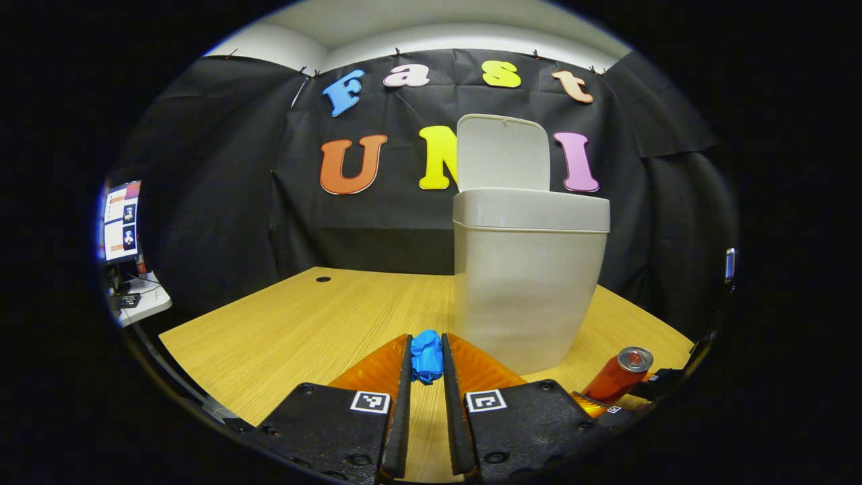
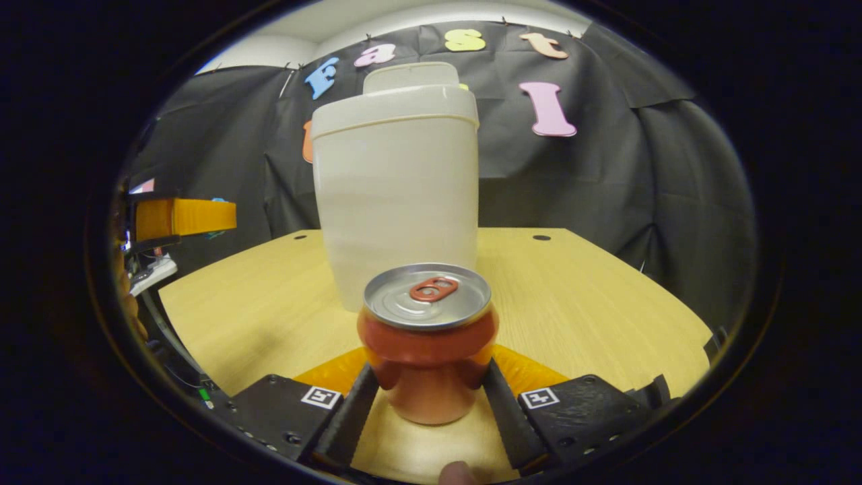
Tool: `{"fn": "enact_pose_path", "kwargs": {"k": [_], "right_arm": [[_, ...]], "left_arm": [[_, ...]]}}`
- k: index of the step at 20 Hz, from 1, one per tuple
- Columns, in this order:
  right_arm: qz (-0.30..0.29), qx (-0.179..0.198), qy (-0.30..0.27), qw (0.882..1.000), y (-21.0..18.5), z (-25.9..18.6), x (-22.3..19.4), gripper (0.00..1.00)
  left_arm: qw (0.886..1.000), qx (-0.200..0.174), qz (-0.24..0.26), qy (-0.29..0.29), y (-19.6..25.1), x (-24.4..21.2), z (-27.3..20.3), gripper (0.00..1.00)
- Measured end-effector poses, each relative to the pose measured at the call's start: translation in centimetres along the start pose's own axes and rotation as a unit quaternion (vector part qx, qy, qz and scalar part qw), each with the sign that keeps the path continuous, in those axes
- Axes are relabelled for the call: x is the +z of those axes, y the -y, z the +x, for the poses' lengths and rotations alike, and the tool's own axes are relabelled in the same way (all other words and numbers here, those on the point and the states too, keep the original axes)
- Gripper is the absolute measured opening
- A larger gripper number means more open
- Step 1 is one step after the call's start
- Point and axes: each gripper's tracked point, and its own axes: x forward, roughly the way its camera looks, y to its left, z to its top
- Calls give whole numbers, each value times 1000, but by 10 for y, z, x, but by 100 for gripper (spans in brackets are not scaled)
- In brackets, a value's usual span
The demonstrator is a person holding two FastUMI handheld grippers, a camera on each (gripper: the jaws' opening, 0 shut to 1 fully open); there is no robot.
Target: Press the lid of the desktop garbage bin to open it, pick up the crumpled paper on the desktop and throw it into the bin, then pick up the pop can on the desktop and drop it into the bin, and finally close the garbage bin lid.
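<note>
Pinching crumpled paper (image 1: 426,356), left gripper (image 1: 426,360) | right gripper (image 2: 431,384) clamping pop can (image 2: 427,340)

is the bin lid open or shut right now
Open: the lid stands up behind the garbage bin rim in the left gripper view, and also pokes above the rim in the right gripper view.
</note>
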Motion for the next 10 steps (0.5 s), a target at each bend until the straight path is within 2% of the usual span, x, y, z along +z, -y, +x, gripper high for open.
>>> {"fn": "enact_pose_path", "kwargs": {"k": [10], "right_arm": [[-2, 0, 24, 1000, 13, -10, 19, 81]], "left_arm": [[998, -31, 12, 49, 22, 70, 18, 27]]}}
